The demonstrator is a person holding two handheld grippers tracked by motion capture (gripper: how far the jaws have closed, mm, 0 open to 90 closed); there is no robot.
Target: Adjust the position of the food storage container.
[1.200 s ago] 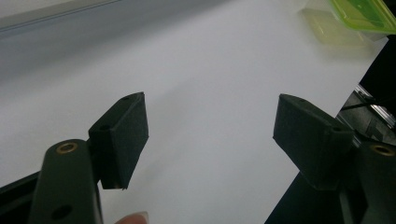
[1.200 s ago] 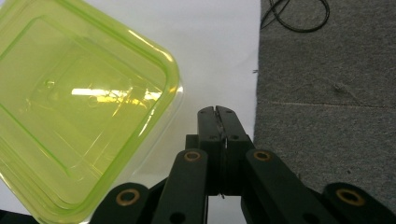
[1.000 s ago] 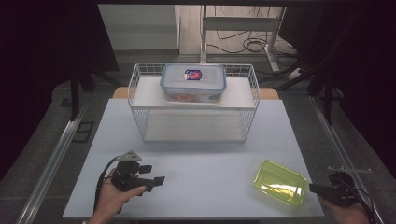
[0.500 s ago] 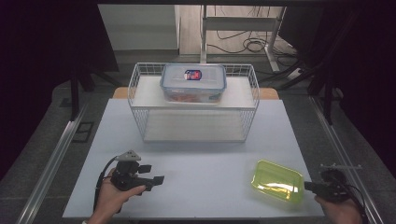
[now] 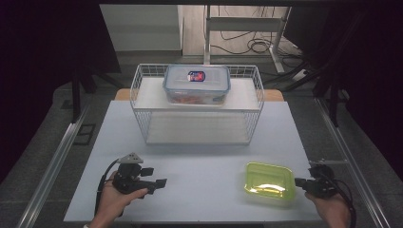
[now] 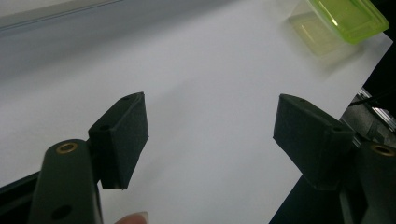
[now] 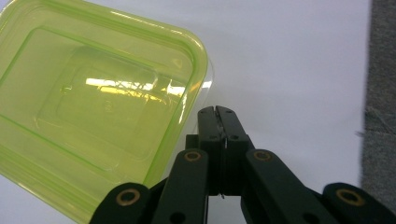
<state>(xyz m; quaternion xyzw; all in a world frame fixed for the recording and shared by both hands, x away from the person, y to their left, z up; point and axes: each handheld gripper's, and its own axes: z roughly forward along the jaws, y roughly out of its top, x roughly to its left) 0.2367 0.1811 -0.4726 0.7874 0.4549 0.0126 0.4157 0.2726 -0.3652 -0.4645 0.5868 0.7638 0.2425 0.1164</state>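
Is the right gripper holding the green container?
No, the right gripper is shut with nothing between its jaws, beside the green container.

The flat white bench carries a white wire basket and a translucent yellow-green plastic container.

no legible txt or labels

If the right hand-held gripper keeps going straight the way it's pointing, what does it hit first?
Probably the green container: the shut right hand-held gripper points at its near corner, though it may just graze past.
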